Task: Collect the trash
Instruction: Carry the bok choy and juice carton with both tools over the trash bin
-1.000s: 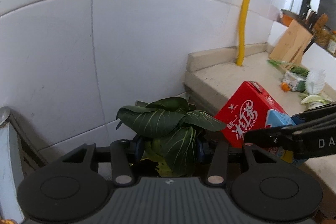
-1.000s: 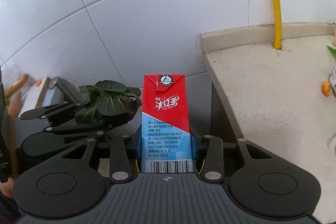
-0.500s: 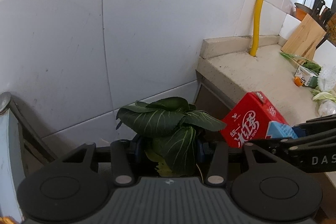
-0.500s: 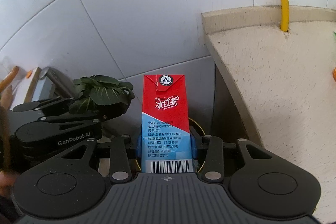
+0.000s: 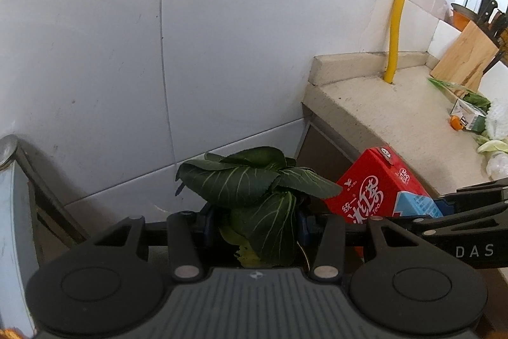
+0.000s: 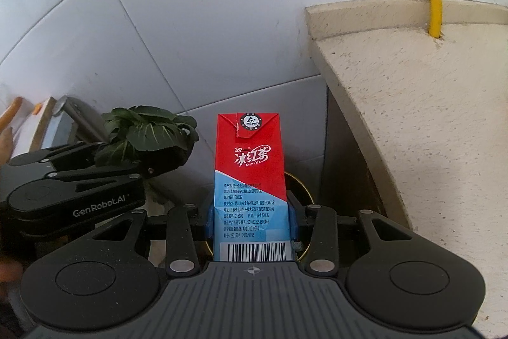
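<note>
My left gripper [image 5: 254,226] is shut on a dark green leafy vegetable [image 5: 254,183], whose leaves spread above the blue pads. My right gripper [image 6: 252,220] is shut on a red and blue ice tea carton [image 6: 250,180], held upright. In the left wrist view the ice tea carton [image 5: 377,189] sits just right of the vegetable, with the right gripper [image 5: 441,208] coming in from the right. In the right wrist view the leafy vegetable [image 6: 149,129] and the left gripper [image 6: 165,162] are to the left. Below the carton a round gold-rimmed opening [image 6: 301,189] shows partly.
White tiled wall [image 5: 222,53] fills the background. A beige stone counter [image 6: 428,116] with a yellow pipe [image 5: 397,5] stands on the right. On it lie a knife block [image 5: 466,56], a small green carton [image 5: 470,116] and vegetable scraps [image 5: 492,145]. A metal edge [image 5: 12,180] is at far left.
Both grippers have sunk a little beside the counter edge, which now sits higher in both views. Both keep their hold on the vegetable and the carton.
</note>
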{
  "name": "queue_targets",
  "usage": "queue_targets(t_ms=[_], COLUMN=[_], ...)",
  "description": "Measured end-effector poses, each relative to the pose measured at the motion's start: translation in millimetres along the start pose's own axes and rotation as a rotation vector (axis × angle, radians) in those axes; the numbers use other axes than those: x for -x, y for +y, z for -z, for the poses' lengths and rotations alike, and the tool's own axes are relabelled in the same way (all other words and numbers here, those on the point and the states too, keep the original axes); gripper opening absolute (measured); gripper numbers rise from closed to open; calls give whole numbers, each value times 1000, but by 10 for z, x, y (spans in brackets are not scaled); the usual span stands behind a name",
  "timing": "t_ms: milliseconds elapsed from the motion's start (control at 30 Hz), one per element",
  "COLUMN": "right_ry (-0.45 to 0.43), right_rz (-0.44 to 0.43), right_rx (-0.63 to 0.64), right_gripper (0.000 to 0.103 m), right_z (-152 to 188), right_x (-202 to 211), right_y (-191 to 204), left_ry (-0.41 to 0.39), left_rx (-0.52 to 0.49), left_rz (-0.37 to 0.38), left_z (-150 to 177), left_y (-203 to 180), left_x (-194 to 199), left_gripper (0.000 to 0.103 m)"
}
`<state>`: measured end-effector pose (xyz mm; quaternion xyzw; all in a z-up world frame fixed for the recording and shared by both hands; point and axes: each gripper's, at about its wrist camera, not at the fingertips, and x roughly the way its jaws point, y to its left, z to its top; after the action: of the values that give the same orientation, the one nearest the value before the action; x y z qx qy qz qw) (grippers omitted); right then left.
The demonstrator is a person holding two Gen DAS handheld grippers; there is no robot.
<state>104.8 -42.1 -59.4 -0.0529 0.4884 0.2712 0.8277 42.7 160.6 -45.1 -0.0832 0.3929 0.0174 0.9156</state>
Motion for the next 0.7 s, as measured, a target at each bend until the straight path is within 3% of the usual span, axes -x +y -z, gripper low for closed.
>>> queue_targets(t_ms=[500,700], right_ry=[31,58], right_rz=[7,8], right_rx=[-2,12], right_gripper=[48,48], right_z=[-9,-11], right_x=[-212,-351], right_y=[-15,35], left_ry=[115,122], left_rx=[46,66], left_rz=[-46,-70], left_z=[-38,-38], left_y=[71,125], left_x=[-312,-357], left_gripper=[40,40])
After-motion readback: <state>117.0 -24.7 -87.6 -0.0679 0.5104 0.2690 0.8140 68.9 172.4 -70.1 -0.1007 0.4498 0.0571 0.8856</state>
